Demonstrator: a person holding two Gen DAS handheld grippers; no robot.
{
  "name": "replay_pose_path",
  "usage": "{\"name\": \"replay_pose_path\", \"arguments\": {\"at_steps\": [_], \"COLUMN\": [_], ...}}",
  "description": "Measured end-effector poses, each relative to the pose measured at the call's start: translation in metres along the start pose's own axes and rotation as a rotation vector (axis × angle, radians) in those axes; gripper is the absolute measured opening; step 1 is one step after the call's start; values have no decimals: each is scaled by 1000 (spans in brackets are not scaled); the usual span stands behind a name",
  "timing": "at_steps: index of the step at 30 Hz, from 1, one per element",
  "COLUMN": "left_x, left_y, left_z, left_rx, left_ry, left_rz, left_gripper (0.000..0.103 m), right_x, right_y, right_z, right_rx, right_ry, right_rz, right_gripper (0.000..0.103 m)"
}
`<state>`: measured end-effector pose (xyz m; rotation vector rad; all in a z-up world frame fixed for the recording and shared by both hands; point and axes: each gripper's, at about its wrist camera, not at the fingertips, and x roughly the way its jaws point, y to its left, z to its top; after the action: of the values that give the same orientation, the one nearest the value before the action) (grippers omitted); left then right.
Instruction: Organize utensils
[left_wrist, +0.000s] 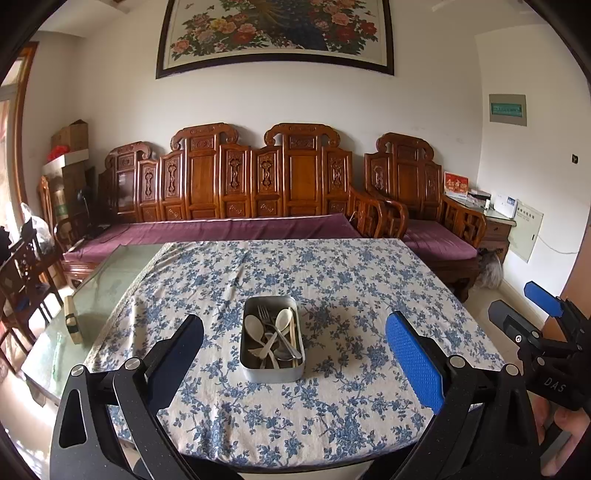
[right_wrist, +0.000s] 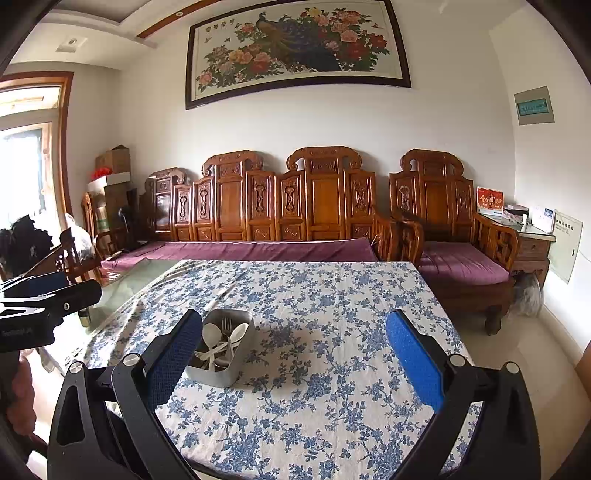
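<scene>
Here, both tongs wide apart & empty: L tongs (left_wrist: 294, 347), R tongs (right_wrist: 294, 345), tin (left_wrist: 271, 371) mid-cloth, well off edges.

- White walls (right_wrist: 332, 122); a framed peacock-and-peony painting (right_wrist: 299, 48) hangs high
- Carved wooden sofa (left_wrist: 258, 177) with purple cushions; matching armchair (right_wrist: 454, 229) beside it
- Daylight enters through a window (right_wrist: 22, 162) at left

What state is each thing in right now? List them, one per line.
Left gripper: open, empty, held above the table's near edge.
Right gripper: open, empty.
Metal tin: upright on the tablecloth, no lid, holding utensils.
White spoons: lying jumbled in the tin.
Fork: in the tin, tines toward the far end.
Chopsticks: lying along the tin's right wall.
Floral tablecloth: spread flat, leaving glass bare at left.
</scene>
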<state>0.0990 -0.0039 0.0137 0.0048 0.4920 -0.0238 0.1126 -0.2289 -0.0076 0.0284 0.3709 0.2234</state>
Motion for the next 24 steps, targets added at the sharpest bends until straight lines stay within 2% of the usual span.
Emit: {"name": "replay_pose_path", "arguments": {"at_steps": [24], "left_x": [3], "left_y": [-2], "left_z": [-3], "left_rx": [9], "left_ry": [10], "left_rz": [6], "left_gripper": [95], "right_x": [3], "right_y": [1], "right_z": [-6], "right_rx": [1], "right_ry": [9], "right_rz": [-2], "right_gripper": [100]}}
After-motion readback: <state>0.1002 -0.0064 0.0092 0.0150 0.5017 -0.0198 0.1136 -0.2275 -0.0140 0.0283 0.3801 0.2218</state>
